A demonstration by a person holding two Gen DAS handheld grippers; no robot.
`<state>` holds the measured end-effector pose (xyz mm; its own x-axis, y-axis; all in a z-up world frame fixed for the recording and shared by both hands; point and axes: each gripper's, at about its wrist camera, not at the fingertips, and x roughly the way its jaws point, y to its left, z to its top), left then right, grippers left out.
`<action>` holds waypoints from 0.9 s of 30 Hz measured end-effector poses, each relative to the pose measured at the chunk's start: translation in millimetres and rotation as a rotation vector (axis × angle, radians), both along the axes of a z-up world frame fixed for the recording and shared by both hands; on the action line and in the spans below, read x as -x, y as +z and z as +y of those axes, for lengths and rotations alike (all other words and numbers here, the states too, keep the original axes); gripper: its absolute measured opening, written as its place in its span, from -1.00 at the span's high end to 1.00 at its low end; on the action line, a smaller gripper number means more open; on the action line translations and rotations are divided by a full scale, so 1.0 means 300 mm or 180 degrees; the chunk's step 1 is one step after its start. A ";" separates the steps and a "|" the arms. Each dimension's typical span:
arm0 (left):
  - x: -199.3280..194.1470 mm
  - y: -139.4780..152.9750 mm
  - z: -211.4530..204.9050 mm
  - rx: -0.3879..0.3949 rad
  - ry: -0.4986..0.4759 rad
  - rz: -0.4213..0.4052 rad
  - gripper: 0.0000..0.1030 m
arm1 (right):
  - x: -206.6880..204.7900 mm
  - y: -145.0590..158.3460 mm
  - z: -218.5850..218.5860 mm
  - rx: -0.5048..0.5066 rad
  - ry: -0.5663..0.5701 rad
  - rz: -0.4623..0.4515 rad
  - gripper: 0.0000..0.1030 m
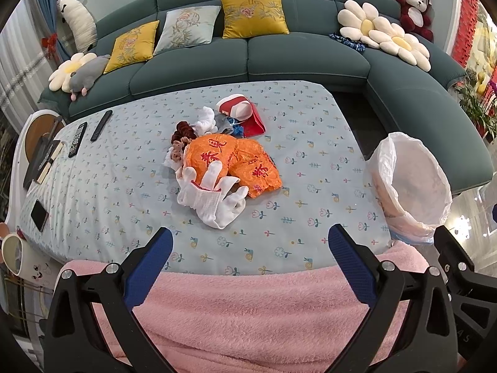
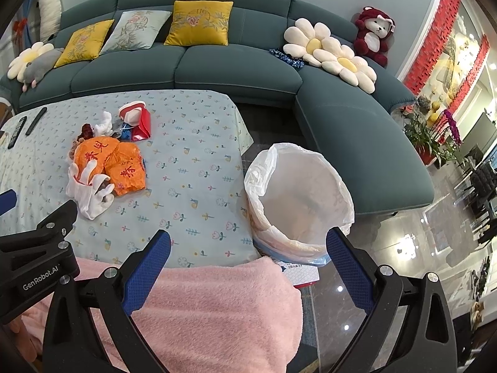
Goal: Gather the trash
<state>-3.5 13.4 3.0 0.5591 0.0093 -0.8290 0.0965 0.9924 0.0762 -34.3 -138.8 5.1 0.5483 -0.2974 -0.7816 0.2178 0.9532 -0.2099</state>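
Observation:
A pile of trash lies mid-table: two crumpled orange bags [image 1: 236, 161] [image 2: 116, 164], white gloves [image 1: 214, 197] [image 2: 90, 192], a red carton [image 1: 248, 116] [image 2: 139, 119], white tissue [image 1: 206, 121] and dark red scraps [image 1: 183, 130]. A bin lined with a white plastic bag [image 1: 410, 186] [image 2: 298, 199] stands on the floor at the table's right edge. My left gripper [image 1: 250, 239] is open and empty, near the table's front edge. My right gripper [image 2: 248, 242] is open and empty, in front of the bin.
The table has a flowered cloth [image 1: 295, 217] and a pink towel [image 1: 264, 310] over its near edge. Two remotes [image 1: 90, 130], a phone [image 1: 39, 215] and a book [image 1: 42, 163] lie at the left. A mug [image 1: 14, 255] stands by the left edge. A teal sofa [image 1: 279, 59] is behind.

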 end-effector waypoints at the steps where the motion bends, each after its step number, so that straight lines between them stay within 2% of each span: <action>1: 0.000 0.000 0.000 0.0001 0.0000 0.0000 -0.85 | 0.002 0.001 0.001 0.0005 0.0000 -0.0005 -0.86; 27: 0.010 0.019 0.007 0.0034 -0.0007 -0.0034 -0.86 | 0.003 0.006 0.017 0.0038 0.0021 -0.0021 -0.86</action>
<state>-6.5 15.4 8.6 0.5679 -0.0008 -0.8231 0.0979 0.9930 0.0666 -35.3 -133.8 6.9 0.5555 -0.3030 -0.7744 0.2130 0.9520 -0.2197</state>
